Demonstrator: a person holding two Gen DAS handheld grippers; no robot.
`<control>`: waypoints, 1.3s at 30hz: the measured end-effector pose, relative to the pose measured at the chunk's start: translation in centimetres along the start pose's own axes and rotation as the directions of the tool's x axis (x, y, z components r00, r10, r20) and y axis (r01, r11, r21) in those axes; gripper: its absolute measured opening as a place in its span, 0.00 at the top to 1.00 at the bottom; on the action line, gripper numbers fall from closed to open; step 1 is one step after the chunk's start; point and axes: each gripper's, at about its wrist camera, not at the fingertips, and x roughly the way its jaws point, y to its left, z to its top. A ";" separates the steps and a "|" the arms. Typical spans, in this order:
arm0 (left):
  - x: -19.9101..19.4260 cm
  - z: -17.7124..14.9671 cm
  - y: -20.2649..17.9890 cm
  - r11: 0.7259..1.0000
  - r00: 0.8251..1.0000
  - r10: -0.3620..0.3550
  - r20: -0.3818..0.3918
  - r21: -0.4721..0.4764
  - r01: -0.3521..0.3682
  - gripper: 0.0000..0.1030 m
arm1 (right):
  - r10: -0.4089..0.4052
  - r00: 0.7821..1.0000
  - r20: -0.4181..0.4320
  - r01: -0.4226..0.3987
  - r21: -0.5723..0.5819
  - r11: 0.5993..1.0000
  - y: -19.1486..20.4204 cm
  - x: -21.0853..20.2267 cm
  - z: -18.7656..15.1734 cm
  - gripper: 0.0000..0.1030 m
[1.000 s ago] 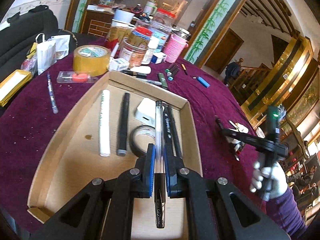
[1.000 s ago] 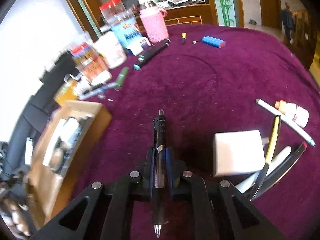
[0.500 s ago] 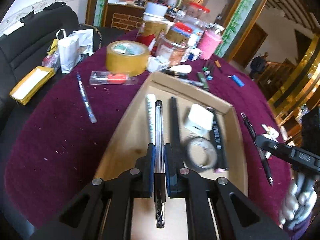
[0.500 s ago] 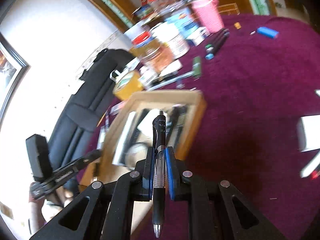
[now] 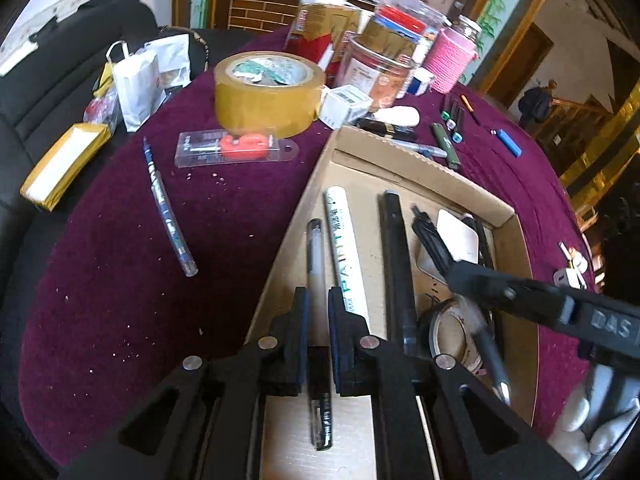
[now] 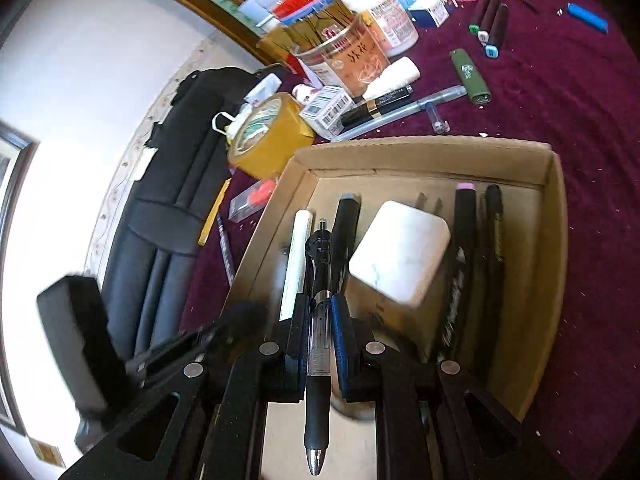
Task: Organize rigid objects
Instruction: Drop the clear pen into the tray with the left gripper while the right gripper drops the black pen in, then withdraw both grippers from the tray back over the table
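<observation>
Motion blur smears the right gripper (image 5: pixel 448 248) where it crosses the cardboard box (image 5: pixel 516 264), leaving the pen in its jaws a dark streak and its gloved hand (image 5: pixel 596 424) cut by the frame edge. Beneath it, the roll of tape (image 5: pixel 448 332) and the white charger (image 5: pixel 460 232) are partly covered. In the right wrist view, the left gripper (image 6: pixel 192 344) is a black blur to the left of the jaws. Beyond the jaws, labels on the jars (image 6: pixel 352 60) are too small to read. The worktop (image 5: pixel 120 280) runs off the picture below.
</observation>
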 end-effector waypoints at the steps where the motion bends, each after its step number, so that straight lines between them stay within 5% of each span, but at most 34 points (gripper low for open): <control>1: -0.1 0.0 0.2 1.000 1.000 -0.010 0.001 -0.008 0.010 0.84 | -0.012 1.000 0.002 0.012 0.000 1.000 0.1 0.4 0.2 0.87; 14: -3.5 -1.6 0.5 0.995 0.992 -0.096 0.081 -0.012 0.097 0.43 | -0.134 0.989 0.068 0.136 -0.022 0.991 0.6 2.4 1.7 0.87; 17: -4.6 -1.9 0.4 0.998 0.992 -0.068 0.105 -0.010 0.070 0.30 | -0.145 0.985 0.093 0.149 -0.040 0.988 0.7 2.1 1.9 0.80; 22: -5.7 -2.3 0.5 0.996 0.989 -0.086 0.123 -0.023 0.089 0.27 | -0.122 0.985 0.126 0.133 -0.076 0.988 1.3 0.6 1.7 0.53; 34: -8.9 -3.2 1.1 0.995 0.980 -0.068 0.188 -0.054 0.080 0.26 | 0.080 0.996 -0.035 -0.080 0.023 0.997 0.5 3.1 0.3 0.51; 39: -9.1 -3.5 0.9 0.996 0.979 -0.063 0.193 -0.056 0.075 0.26 | -0.057 0.998 -0.007 0.057 0.003 0.998 0.1 1.6 0.0 0.51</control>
